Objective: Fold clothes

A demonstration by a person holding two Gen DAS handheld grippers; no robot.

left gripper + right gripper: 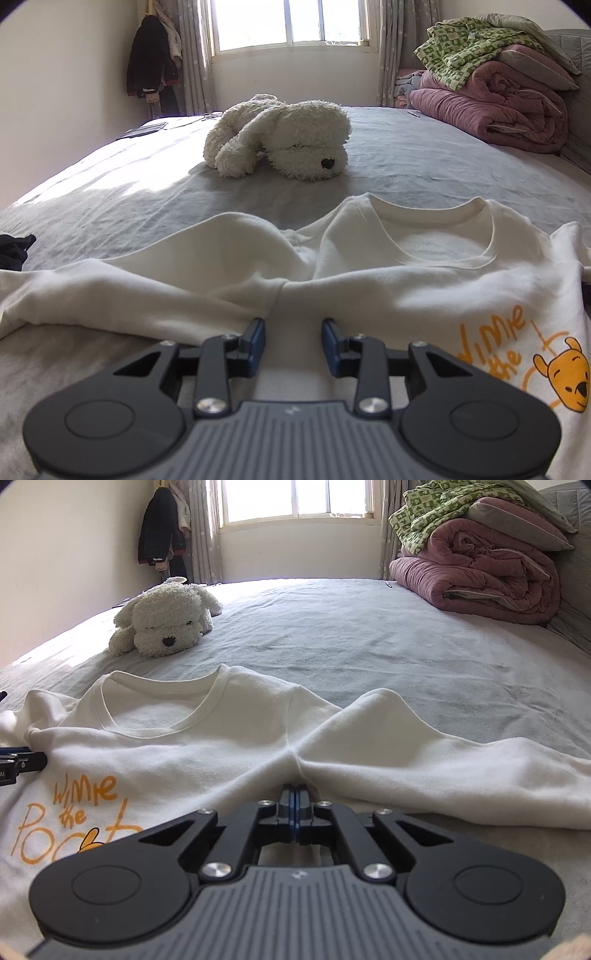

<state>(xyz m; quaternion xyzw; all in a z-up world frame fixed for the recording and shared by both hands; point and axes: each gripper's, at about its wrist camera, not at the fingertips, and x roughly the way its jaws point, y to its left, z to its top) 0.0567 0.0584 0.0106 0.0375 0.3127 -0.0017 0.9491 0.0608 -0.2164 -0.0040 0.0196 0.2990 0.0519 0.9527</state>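
Observation:
A white long-sleeved shirt (369, 295) with an orange bear print lies face up on the grey bed (406, 166), neckline toward the window. My left gripper (293, 328) stands open low over the shirt's left armpit, with cloth lying between its blue pads but not pinched. In the right wrist view the same shirt (166, 749) spreads out, its right sleeve stretching away to the right. My right gripper (295, 794) is shut at the right armpit seam, where the cloth gathers into creases at its tips. The left gripper's finger (22, 760) shows at the left edge.
A white plush dog (288, 140) lies beyond the shirt's collar. Folded pink and green quilts (498, 107) are stacked at the far right against the headboard. A dark garment (14, 251) sits at the bed's left edge. Coats (151, 55) hang in the corner.

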